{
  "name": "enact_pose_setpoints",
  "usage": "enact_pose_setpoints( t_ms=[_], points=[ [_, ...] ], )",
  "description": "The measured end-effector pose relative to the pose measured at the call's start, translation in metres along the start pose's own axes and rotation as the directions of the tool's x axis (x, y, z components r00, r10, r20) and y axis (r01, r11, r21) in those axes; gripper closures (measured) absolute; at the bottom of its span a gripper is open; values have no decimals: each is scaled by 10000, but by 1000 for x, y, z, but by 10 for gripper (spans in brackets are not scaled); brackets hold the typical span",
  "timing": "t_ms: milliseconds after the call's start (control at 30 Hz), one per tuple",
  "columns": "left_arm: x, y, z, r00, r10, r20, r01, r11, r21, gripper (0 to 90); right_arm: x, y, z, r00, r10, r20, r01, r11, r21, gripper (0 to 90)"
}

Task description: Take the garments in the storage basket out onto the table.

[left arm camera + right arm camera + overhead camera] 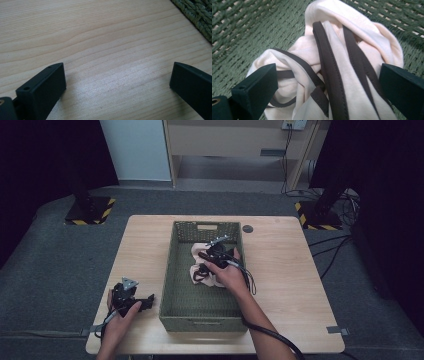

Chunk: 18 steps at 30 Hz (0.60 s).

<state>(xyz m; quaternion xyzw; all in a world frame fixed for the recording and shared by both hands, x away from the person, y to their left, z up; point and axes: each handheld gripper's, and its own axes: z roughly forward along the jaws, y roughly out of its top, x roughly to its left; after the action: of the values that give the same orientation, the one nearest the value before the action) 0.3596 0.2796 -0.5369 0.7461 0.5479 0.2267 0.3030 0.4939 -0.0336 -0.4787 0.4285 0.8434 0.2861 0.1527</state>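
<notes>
A green woven basket (172,270) stands in the middle of the wooden table (285,285), and inside it lies a crumpled pale pink garment (362,35) with dark brown trim. In the high view the garment (200,251) sits in the far half of the basket, a little to the right of its centre.

The right gripper (212,261) is inside the basket, directly over the cloth. In the right gripper view its jaws stand wide apart with the garment between and just ahead of them, and they hold nothing. The brown bands (332,72) run away from the camera, roughly along the line of the jaws, so I judge that a close here would catch the folds across their width.

The left gripper (131,299) rests on the table to the left of the basket, well apart from the garment. Its jaws are also wide open and empty over bare wood (105,45), with the basket wall (197,15) at the upper right corner. The right hand (231,276) is clearly the nearer one to take the cloth
</notes>
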Motion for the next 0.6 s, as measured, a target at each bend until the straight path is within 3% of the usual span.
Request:
enact_pose_setpoints(
  t_ms=[600],
  points=[
    [0, 0, 0, 10000, -6, 1, 6, 10000, -5, 0, 2, -3, 23, 9998, 161, 151, -167, 9989, 446, 22]
  ],
)
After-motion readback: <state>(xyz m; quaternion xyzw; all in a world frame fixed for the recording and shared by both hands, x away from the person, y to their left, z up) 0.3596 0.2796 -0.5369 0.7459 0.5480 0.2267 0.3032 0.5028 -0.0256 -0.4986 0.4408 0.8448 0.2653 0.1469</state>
